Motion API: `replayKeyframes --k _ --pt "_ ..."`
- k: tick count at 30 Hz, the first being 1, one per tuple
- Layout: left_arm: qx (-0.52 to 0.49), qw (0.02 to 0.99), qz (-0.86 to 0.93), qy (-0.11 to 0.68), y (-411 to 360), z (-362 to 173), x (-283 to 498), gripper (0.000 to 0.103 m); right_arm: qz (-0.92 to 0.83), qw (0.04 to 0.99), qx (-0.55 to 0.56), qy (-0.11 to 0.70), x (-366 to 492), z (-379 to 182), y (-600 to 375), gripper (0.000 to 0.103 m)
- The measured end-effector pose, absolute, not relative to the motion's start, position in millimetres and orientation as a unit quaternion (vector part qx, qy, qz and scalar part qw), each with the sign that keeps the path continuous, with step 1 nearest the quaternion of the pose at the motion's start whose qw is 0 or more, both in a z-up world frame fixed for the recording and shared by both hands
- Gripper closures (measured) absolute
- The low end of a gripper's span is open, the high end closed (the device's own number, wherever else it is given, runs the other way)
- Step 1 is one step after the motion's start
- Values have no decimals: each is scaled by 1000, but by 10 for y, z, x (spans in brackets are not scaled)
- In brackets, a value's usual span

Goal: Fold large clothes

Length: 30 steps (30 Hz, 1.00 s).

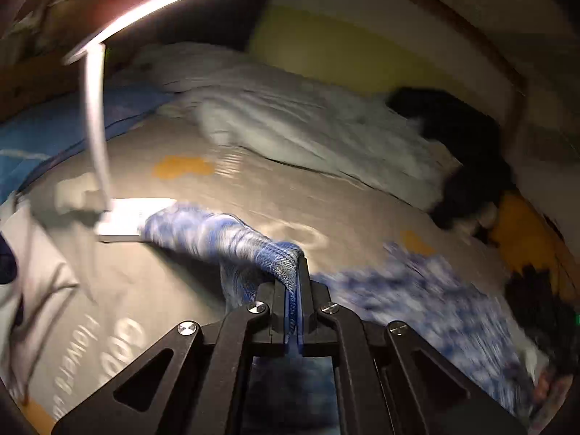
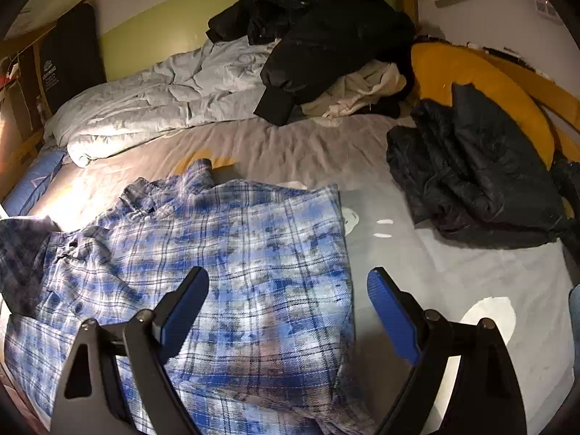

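A blue plaid shirt is spread over the grey sheet of a bed, collar toward the far-left, w/ one sleeve trailing off to the left edge of the right wrist view. The hem side is bunched and doubled nearest the camera.

The left gripper is clenched on a fold of the shirt's fabric — the cloth is seen pinched between the two black fingers and pulled up off the sheet in a ridge running left. The left wrist view is heavily blurred. A white desk lamp is seen w/ its base on the bed just beyond the lifted cloth, its lit bar arcing overhead.

The right gripper is held spread wide above the shirt's right-hand edge; nothing is gripped between its blue pads, and the fabric is not touched by them as far as can be told.

Further back, a pale quilt is heaped along the wall, w/ a black jacket piled on its right end. A dark puffer jacket is laid at the right — partly on a mustard cushion.
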<state>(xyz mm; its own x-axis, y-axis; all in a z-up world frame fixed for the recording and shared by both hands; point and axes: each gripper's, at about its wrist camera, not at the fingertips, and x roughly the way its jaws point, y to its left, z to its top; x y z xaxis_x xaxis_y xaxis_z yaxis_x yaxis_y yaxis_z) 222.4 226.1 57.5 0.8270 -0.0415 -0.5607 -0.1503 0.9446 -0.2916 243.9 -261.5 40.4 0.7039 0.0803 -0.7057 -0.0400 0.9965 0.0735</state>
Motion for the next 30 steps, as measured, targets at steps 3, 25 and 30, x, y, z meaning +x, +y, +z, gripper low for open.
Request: replayKeyframes --k 3,25,30 --pt "-139 938 -2 318 1768 476 2196 101 33 924 27 381 2419 427 -2635 15" --pt "-132 920 -60 363 1990 666 2207 30 27 919 17 393 2463 362 -2604 15" --pt "-111 923 -88 359 1802 739 2166 42 16 917 21 399 2487 306 -2615 15"
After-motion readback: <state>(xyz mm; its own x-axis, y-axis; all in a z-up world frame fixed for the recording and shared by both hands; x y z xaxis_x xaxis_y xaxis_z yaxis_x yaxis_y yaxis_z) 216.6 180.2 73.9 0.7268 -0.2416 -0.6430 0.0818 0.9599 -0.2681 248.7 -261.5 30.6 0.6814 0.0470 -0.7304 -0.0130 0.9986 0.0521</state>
